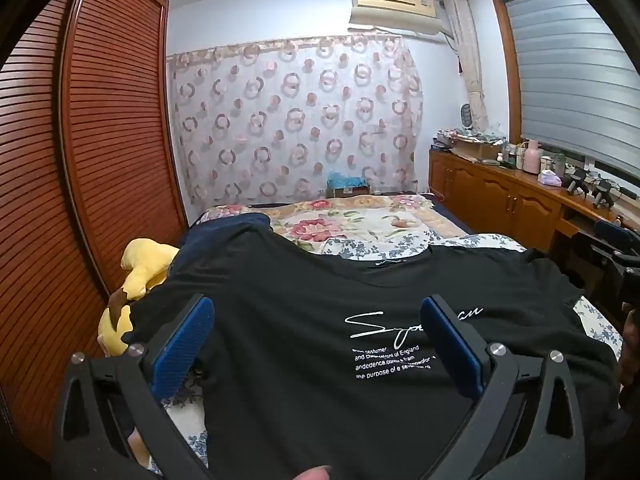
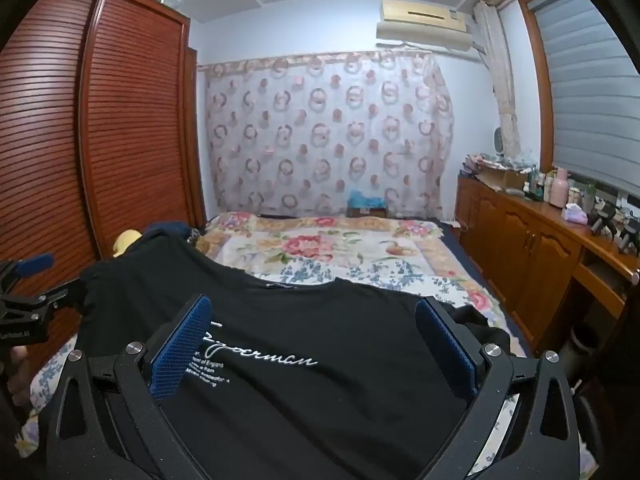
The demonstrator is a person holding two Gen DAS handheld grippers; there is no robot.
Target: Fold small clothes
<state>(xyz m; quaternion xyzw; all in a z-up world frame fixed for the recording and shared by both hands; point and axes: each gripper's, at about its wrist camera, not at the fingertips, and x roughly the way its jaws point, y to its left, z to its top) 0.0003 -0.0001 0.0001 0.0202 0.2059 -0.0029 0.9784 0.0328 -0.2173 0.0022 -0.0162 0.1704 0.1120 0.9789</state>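
While we hover both grippers, left gripper (image 1: 316, 336) and right gripper (image 2: 312, 336) gape wide, gripping nothing; black T-shirt (image 1: 304, 288) lies spread on near bed (image 1: 360, 220) (white script print, "of England" legible).

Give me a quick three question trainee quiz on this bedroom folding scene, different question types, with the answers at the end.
1. True or false: the black T-shirt lies spread on the bed with its white print facing up.
2. Multiple choice: the left gripper and right gripper are A) both shut on the shirt, B) both open, C) one open and one shut.
3. Fill in: the plush toy beside the shirt is ____ in colour.

Key: 1 true; 2 B; 3 yellow.
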